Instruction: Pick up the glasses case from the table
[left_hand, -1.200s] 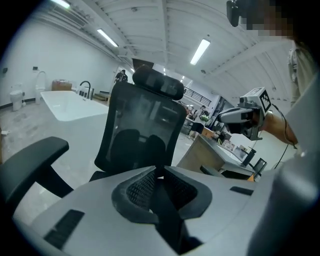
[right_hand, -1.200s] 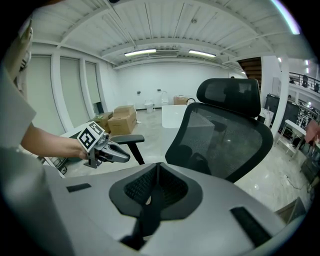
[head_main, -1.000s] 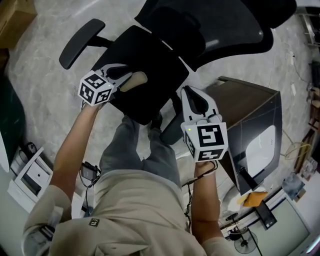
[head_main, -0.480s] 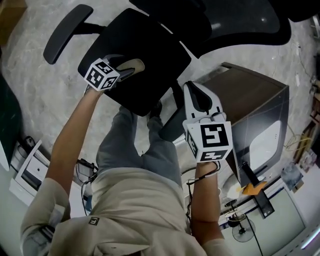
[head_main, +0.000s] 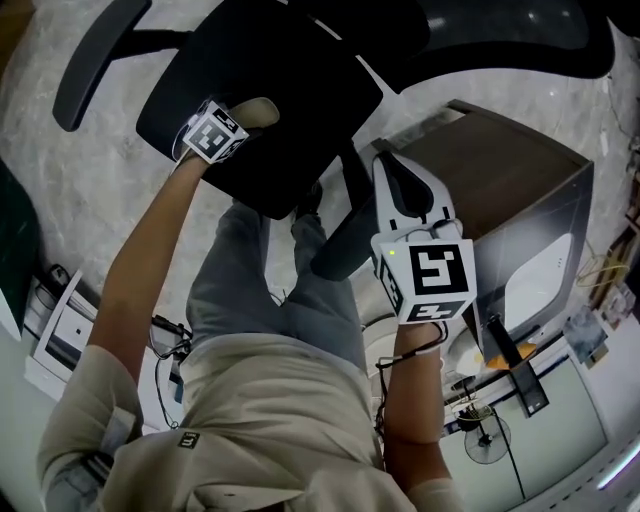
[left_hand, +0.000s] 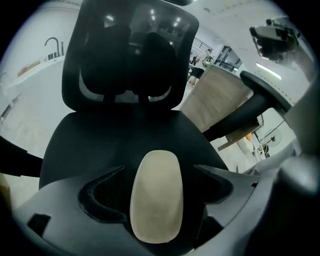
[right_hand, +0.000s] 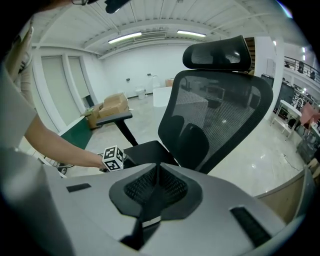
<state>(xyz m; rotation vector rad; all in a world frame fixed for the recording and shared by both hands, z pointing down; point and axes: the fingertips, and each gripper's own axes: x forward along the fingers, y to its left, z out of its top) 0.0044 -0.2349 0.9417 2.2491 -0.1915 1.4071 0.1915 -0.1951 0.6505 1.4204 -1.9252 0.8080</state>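
The glasses case (left_hand: 156, 197), a beige oval shell, lies on the black seat (left_hand: 125, 135) of an office chair. It points lengthwise away from the camera in the left gripper view. My left gripper (left_hand: 159, 172) straddles it, and its jaws have just been opening. Dark gaps show on both sides of the case, so the pads are off it. In the head view the case (head_main: 258, 108) peeks out past the left gripper (head_main: 245, 118) on the seat (head_main: 300, 90). My right gripper (head_main: 392, 170) hangs to the right of the seat, shut with nothing in it (right_hand: 157, 170).
The chair's mesh backrest (right_hand: 215, 115) and an armrest (head_main: 95, 60) surround the seat. A brown cabinet (head_main: 510, 200) stands just right of the right gripper. A white box (head_main: 60, 345), cables and a small fan (head_main: 480, 440) sit on the floor near the person's legs.
The left gripper sank toward the chair seat with the case and spread its jaws, letting go of it. The right gripper dropped slightly and stayed shut.
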